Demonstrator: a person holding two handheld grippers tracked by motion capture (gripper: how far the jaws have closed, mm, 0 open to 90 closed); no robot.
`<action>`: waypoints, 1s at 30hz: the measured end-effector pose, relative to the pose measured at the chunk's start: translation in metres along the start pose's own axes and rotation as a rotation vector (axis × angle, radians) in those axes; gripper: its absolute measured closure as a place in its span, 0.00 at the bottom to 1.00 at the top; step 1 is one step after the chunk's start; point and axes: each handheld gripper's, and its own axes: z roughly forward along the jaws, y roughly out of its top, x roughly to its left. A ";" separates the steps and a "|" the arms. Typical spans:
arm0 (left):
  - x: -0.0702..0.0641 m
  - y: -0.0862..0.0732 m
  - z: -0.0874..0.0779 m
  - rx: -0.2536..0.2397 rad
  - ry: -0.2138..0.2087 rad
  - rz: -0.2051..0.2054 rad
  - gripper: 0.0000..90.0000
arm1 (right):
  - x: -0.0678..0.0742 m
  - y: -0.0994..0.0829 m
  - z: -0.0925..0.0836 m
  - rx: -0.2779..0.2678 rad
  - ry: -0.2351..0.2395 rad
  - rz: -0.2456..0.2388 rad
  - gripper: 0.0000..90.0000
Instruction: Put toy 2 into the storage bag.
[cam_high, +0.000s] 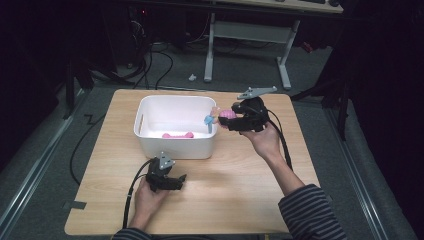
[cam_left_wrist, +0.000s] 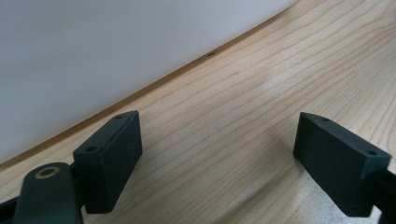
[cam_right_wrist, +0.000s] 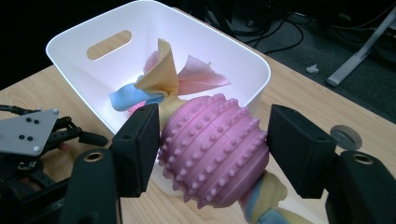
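High view: spiky pink toy (cam_high: 227, 114) is clamped in right gripper (cam_high: 226, 120) at white bin (cam_high: 175, 146) rim, likely for dropping in; left gripper (cam_high: 181, 180) is rested on desk (cam_high: 240, 175), jaws apart, empty

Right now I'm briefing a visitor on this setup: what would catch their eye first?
Probably the pink spiky ball with pastel cloth strips, held between the jaws of the right tool at the right rim of the white bin. Next, a pink bone-shaped toy lying inside the bin. The left tool rests open on the wooden table in front of the bin.
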 end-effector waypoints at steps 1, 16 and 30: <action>0.000 0.000 0.000 0.000 0.000 0.000 0.17 | 0.001 0.002 0.002 -0.002 0.004 -0.004 0.40; 0.000 0.000 0.000 0.002 0.001 0.002 0.17 | 0.017 0.025 0.030 0.019 0.032 -0.021 0.40; 0.000 0.000 0.000 0.000 0.000 0.000 0.17 | 0.030 0.034 0.067 0.076 0.049 -0.036 0.40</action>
